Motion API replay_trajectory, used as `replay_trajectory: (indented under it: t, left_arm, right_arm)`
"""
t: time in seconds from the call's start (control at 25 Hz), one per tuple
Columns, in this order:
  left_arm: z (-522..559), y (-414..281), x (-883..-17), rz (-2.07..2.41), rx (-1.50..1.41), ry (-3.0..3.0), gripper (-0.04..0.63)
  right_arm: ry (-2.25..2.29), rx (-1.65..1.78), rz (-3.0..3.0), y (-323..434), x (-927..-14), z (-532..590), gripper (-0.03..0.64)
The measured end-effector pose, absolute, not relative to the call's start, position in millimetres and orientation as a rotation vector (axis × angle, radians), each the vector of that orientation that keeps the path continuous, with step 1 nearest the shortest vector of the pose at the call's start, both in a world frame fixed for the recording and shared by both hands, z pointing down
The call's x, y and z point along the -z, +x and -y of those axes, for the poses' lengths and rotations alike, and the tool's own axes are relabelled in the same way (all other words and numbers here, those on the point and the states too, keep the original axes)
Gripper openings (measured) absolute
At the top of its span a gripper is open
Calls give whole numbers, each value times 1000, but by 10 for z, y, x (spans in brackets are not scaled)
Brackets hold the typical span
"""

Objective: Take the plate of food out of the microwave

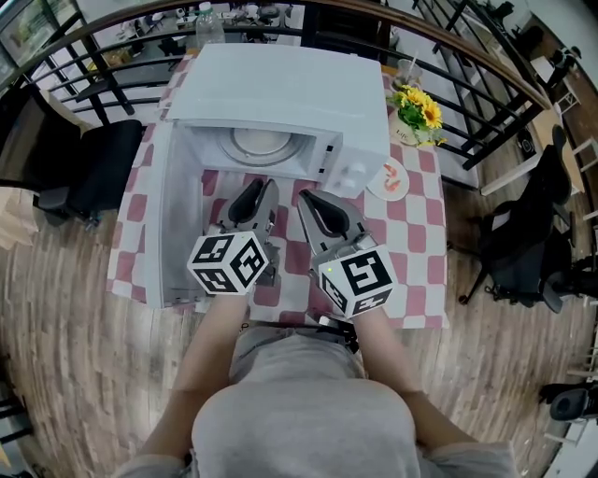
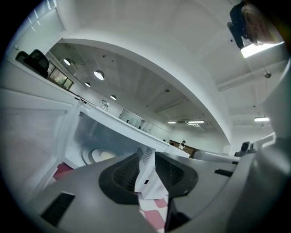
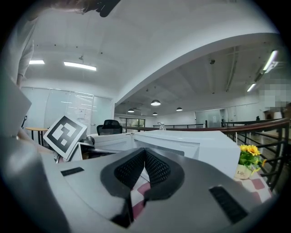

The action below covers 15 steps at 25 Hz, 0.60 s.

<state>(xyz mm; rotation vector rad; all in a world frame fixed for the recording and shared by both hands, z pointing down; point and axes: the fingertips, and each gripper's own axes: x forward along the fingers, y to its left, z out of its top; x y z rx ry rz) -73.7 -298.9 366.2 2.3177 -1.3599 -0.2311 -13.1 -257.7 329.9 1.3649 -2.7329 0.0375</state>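
Inside the open microwave the plate sits untouched. My left gripper is slightly spread and my right gripper pressed together, both empty. Reaching in, gripping and lifting out remain.

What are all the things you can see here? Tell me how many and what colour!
white microwave oven: one, white, on the table, door swung open to the left
round white plate: one, white, inside the microwave
checked tablecloth: one, red and white, covering the table
yellow flowers in a small white pot: one bunch, right of the microwave
small round dish: one, white with orange, by the microwave's right front corner
clear bottle: one, behind the microwave
black office chairs: several, around the table
left gripper: one, grey, jaws apart, empty
right gripper: one, grey, jaws together, empty
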Motion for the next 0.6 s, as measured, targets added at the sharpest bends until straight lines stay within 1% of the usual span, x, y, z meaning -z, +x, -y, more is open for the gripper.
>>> replay_trajectory:
  t: [0.16,0.4,0.6]
  left_arm:
    - [3133,-787,-3785,1323,274,2256,151]
    - [3395,-869,-4046,1321,335,2116,165]
    - [3562,-909,-4336,1279,377,1931,243]
  right_arm:
    - [1356,-42,2712,-176,-3406,2630,26]
    - [1354,-43,2694,-202,-3527,2694,26]
    - [1349,-49,2681,-219,-3637,2742,26]
